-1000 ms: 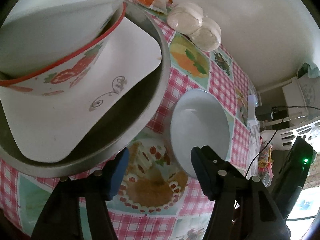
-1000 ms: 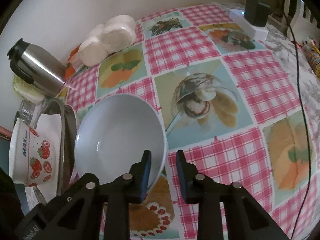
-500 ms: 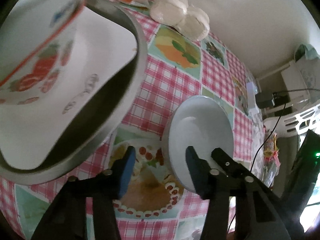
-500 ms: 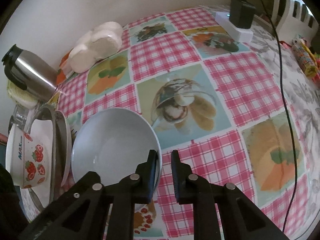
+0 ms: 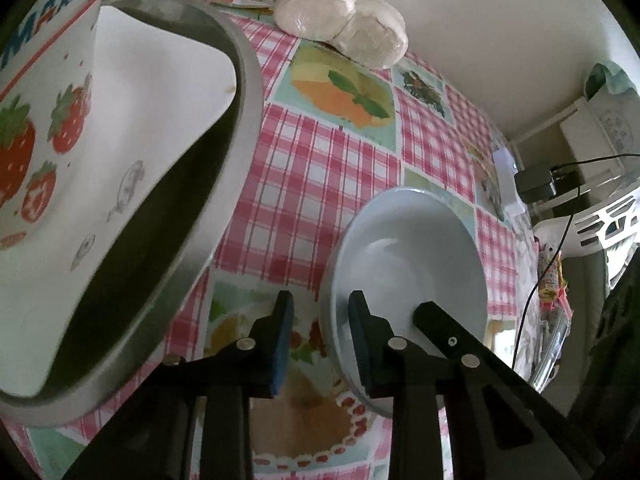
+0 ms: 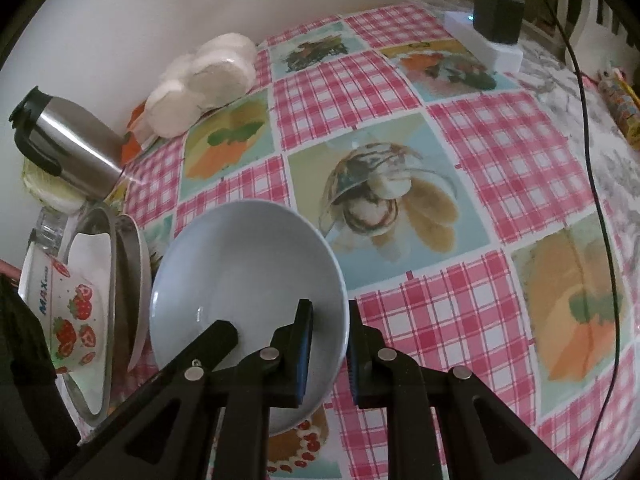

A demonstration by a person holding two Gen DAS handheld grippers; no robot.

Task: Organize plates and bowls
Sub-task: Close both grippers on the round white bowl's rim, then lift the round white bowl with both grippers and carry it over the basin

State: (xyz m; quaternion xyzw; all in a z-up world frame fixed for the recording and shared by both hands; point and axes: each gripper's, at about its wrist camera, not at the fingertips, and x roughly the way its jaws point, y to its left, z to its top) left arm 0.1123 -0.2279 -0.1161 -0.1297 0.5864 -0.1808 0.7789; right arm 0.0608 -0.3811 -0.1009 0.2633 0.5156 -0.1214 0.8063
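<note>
A pale blue bowl lies on the checked tablecloth. My right gripper is shut on its near right rim, one finger inside and one outside. My left gripper straddles the bowl's left rim with its jaws closing. Its right pad is inside the bowl, and its left pad still stands clear of the outer wall. To the left, a strawberry-print bowl and a white square plate sit in a metal basin.
A steel thermos and wrapped white buns lie along the wall. A power strip with an adapter and its cable cross the table's right side, near a snack packet.
My left gripper's jaws have narrowed and slid right onto the bowl's rim, away from the basin. My right gripper's jaws have pinched tight on the rim.
</note>
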